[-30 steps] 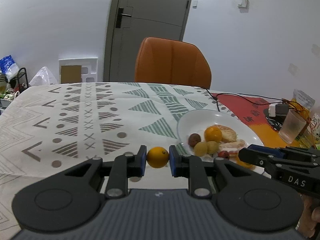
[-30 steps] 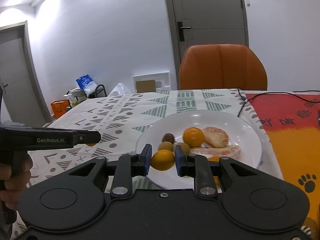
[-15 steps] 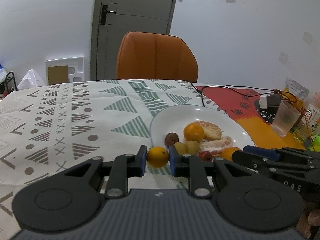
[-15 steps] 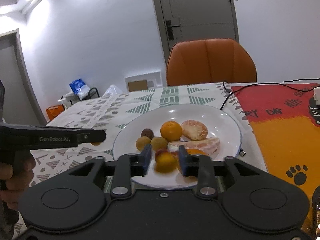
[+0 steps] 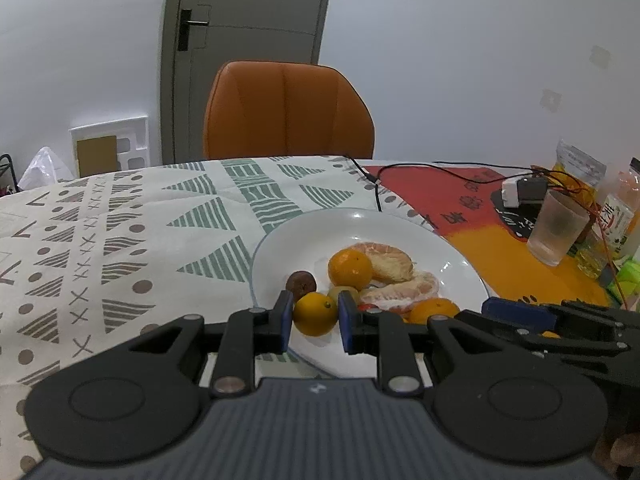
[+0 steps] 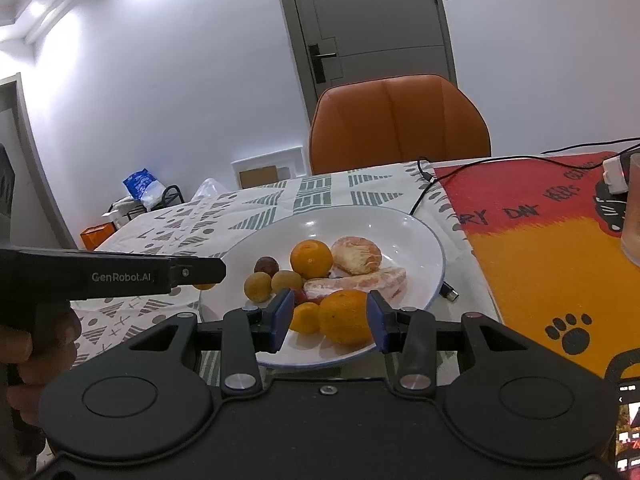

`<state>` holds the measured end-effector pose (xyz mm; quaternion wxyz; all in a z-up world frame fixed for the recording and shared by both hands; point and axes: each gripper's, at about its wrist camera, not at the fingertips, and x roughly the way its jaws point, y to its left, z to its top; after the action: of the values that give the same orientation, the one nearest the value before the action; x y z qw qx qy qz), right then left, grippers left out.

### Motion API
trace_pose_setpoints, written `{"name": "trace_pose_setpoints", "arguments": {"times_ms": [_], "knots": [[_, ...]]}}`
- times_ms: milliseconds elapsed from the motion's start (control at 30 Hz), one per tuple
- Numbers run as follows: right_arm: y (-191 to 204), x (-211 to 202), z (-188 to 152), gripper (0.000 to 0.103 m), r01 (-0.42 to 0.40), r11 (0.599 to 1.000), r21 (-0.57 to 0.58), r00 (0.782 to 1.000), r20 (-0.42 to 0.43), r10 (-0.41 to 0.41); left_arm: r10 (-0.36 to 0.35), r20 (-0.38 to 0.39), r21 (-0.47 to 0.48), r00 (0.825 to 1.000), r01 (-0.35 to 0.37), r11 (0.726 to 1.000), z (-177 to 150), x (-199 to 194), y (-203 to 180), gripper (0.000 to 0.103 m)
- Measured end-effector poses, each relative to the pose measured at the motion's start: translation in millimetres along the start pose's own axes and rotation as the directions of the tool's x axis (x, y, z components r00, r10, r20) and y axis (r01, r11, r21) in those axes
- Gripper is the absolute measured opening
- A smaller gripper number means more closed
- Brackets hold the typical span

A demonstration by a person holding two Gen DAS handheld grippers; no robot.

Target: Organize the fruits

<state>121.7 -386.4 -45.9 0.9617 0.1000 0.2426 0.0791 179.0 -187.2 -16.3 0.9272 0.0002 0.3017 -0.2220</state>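
Note:
My left gripper [image 5: 315, 320] holds a small orange [image 5: 315, 314] over the near left part of the white plate [image 5: 264, 248]; its jaws are just starting to open, the pads still touching the fruit. Its tip [image 6: 200, 275] shows from the side in the right wrist view. My right gripper [image 6: 330, 322] stands open around an orange [image 6: 344, 316] that rests on the plate [image 6: 438, 264], with a smaller orange [image 6: 304, 317] beside it. Farther back lie a whole orange [image 6: 311, 258], peeled citrus pieces [image 6: 356, 256], a dark brown fruit [image 6: 266, 266] and two yellowish ones [image 6: 258, 286].
An orange chair [image 5: 288, 112] stands behind the patterned tablecloth [image 5: 120, 240]. On the red and orange mat [image 6: 540, 240] are a black cable [image 6: 424, 188], a charger [image 5: 520, 192], a glass [image 5: 556, 232] and bottles at far right. A phone screen [image 6: 628, 432] shows at bottom right.
My left gripper carried the small orange rightward from the tablecloth to over the plate. My right gripper opened and left its orange lying on the plate.

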Motion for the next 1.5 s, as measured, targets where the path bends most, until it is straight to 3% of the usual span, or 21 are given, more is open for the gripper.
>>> {"name": "trace_pose_setpoints", "arguments": {"times_ms": [233,367,633,767,933,1067,1500], "knots": [[5,0,-1,0.043,-0.016,1.000,0.003,1.000,0.003,0.016,0.033,-0.016,-0.025,0.999,-0.033,0.999,-1,-6,10,0.026],[10,-3,0,0.047,-0.031,0.999,0.004,0.999,0.008,0.031,0.055,-0.012,-0.029,0.998,-0.056,0.998,-1,-15,16,0.032],[22,-9,1,0.056,-0.048,0.999,-0.005,0.998,0.026,0.049,0.104,0.015,-0.019,0.995,-0.103,0.994,-5,-37,23,0.064],[29,-14,1,0.071,-0.041,0.999,-0.020,0.998,0.044,0.042,0.129,0.027,-0.028,0.991,-0.128,0.991,-7,-49,29,0.082],[39,-17,0,0.083,-0.039,0.999,-0.032,0.998,0.051,0.040,0.215,0.015,-0.057,0.977,-0.214,0.975,-12,-60,41,0.086],[48,-23,-2,0.103,-0.014,0.999,-0.052,0.997,0.078,0.018,0.246,0.015,-0.080,0.969,-0.244,0.966,-17,-73,50,0.090],[66,-43,-13,0.103,-0.028,0.998,-0.064,0.996,0.082,0.033,0.275,0.015,-0.109,0.961,-0.271,0.956,-33,-112,55,0.097]]}}
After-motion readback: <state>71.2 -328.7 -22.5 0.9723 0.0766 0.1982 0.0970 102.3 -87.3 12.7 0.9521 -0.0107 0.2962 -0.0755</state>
